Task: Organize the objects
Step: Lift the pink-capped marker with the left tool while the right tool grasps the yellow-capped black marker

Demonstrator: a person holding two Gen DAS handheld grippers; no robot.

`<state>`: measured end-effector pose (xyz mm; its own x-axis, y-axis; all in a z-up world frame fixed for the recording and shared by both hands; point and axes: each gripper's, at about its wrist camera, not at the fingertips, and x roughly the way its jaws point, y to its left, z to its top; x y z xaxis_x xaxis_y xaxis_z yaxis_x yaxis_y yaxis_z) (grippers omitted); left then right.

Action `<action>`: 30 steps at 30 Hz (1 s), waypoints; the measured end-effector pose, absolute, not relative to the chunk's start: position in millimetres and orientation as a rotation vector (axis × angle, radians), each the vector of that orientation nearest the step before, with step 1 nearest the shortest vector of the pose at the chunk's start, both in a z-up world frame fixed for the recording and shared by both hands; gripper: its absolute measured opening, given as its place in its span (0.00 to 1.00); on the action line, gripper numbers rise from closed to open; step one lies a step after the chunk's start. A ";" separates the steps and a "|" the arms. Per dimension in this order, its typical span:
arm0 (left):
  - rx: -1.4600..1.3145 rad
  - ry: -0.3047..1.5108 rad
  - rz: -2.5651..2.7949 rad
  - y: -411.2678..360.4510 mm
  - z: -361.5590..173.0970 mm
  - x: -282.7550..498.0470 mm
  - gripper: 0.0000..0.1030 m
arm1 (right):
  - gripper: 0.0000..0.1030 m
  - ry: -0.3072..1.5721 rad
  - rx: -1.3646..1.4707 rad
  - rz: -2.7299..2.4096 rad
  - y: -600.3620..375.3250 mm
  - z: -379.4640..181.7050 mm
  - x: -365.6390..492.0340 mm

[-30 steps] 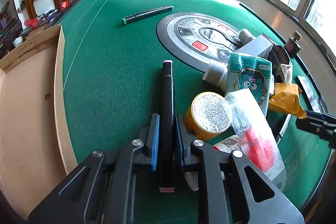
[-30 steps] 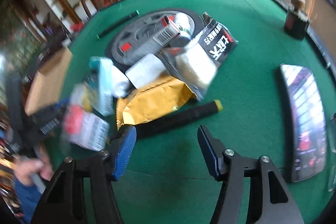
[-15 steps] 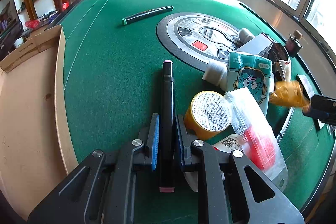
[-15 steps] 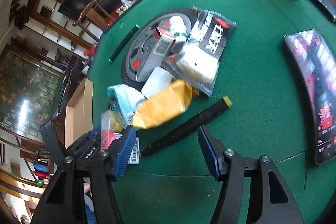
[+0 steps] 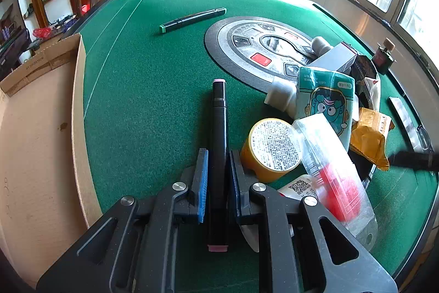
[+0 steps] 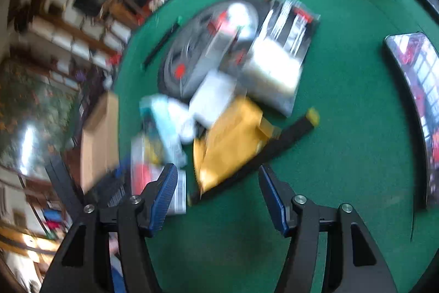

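On the left side of the green felt table [image 5: 153, 89], a cardboard box [image 5: 38, 133] stands with its open top facing up; its near wall borders a broad strip of bare felt that runs to the far table edge. That strip holds only a green-capped marker [image 5: 192, 18], lying at a slant near the far edge, beside the round grey control panel [image 5: 255, 45] at the table's centre.

The left gripper [image 5: 218, 177] is clenched on a black marker [image 5: 218, 128]. Both blue pads press the barrel from either side. The marker's long axis runs along the gripper's fingers, pointing away from the camera toward the table centre. It has a black body with a pink cap at each end; the near end projects back between the gripper arms.

To the right of the held marker, objects lie piled together: a yellow round container [image 5: 270, 150], a clear pouch with red contents [image 5: 334, 177], a teal printed packet [image 5: 326, 98] and an orange-yellow packet [image 5: 367, 139].

The right gripper [image 6: 218, 197] is released, jaws standing apart with nothing between the pads. This view is blurred. Just ahead of it a second black marker with a yellow cap [image 6: 263, 153] lies diagonally on the felt, partly under the orange-yellow packet. To its right is open felt, then a phone [image 6: 419, 106] near the table edge.
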<state>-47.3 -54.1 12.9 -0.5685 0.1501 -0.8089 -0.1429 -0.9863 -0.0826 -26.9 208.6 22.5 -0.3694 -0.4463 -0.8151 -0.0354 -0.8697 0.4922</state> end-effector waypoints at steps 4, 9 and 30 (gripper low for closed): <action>-1.366 -0.005 2.647 -53.4 13.0 -47.0 0.13 | 0.60 -0.333 1.634 -2.527 175.4 16.5 -27.4; -1.361 -0.017 2.643 -54.6 12.9 -46.0 0.13 | 0.68 -0.043 1.653 -2.647 157.9 6.7 -34.5; -1.339 0.032 2.664 -48.9 12.6 -40.2 0.14 | 0.13 0.099 1.548 -2.645 222.0 10.5 2.2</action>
